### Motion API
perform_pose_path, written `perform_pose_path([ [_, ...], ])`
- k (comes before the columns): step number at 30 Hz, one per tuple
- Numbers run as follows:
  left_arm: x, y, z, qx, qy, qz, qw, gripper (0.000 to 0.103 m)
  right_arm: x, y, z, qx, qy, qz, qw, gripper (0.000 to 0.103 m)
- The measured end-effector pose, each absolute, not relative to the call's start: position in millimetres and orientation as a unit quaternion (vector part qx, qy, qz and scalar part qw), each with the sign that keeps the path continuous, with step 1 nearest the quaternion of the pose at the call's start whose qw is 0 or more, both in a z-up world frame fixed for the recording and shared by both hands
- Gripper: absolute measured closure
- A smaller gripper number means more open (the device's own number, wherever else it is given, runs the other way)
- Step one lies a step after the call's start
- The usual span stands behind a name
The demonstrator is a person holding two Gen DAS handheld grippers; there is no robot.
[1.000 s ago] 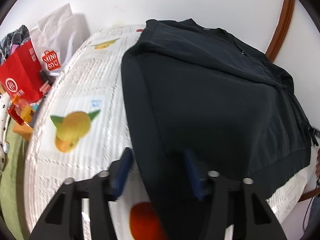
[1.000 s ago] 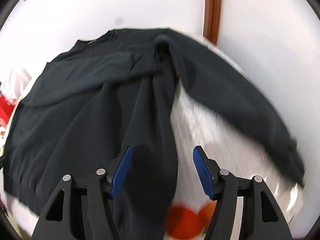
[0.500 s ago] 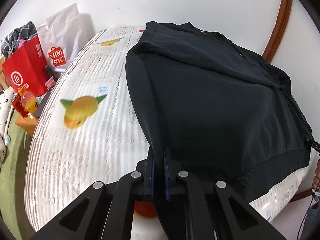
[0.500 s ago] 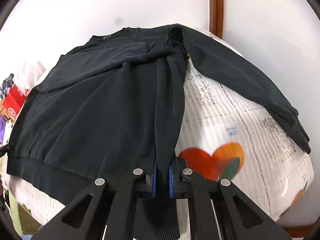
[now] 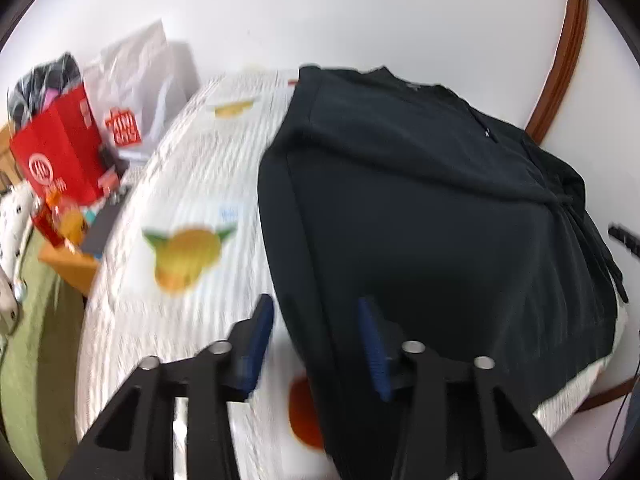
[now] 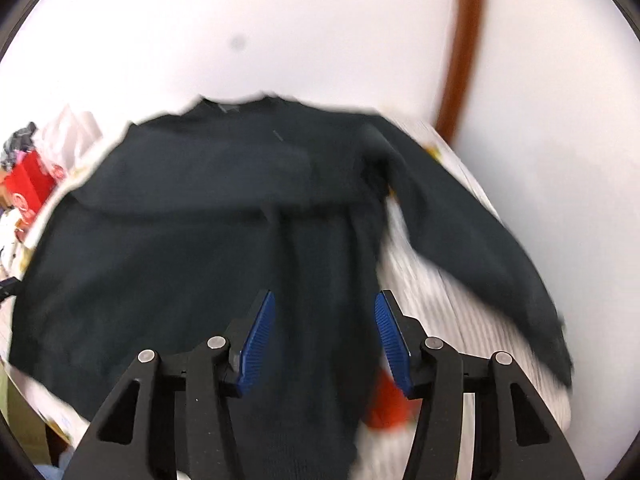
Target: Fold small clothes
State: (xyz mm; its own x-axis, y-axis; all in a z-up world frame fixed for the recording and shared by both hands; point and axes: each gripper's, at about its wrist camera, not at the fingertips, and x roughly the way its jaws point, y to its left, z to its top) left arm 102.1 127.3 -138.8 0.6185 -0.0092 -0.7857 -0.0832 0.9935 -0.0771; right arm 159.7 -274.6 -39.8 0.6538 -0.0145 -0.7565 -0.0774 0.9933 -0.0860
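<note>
Sweater (image 5: 420, 208), dark and long-sleeved, lies spread over the white printed bedcover (image 5: 192, 184), its neckline toward the far edge by the wall and its ribbed hem at the near edge, where both tools are working. One sleeve looks already laid in across the body; the other sleeve (image 6: 472, 240) trails out toward the bedcover's right edge. The left gripper (image 5: 316, 320) has its jaws spread and opening, the garment's left side edge running between the blue pads without being pressed. The right gripper (image 6: 322, 312) is likewise parting its jaws above a raised fold of cloth near the hem, and nothing is clamped there. Both views are blurred, so how flat the fabric sits is hard to judge. To do this step well, let the cloth settle fully before moving on, then take the loose sleeve near its cuff and lay it straight across the chest, keeping the side edges parallel. Gripping one layer only should avoid dragging the body out of square.
</note>
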Motion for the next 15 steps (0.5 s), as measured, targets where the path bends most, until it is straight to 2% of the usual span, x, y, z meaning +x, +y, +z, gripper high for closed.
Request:
perform_pose_path([
  [10,177,142,-123,-0.047,0.413,0.032,0.909,0.054,311,-138,-27,-0.055,0.399,0.147,0.903,0.051],
  [15,208,142,-133,-0.031,0.421,0.023,0.906,0.062,372,-79,-47,-0.056,0.415,0.197,0.887,0.051],
])
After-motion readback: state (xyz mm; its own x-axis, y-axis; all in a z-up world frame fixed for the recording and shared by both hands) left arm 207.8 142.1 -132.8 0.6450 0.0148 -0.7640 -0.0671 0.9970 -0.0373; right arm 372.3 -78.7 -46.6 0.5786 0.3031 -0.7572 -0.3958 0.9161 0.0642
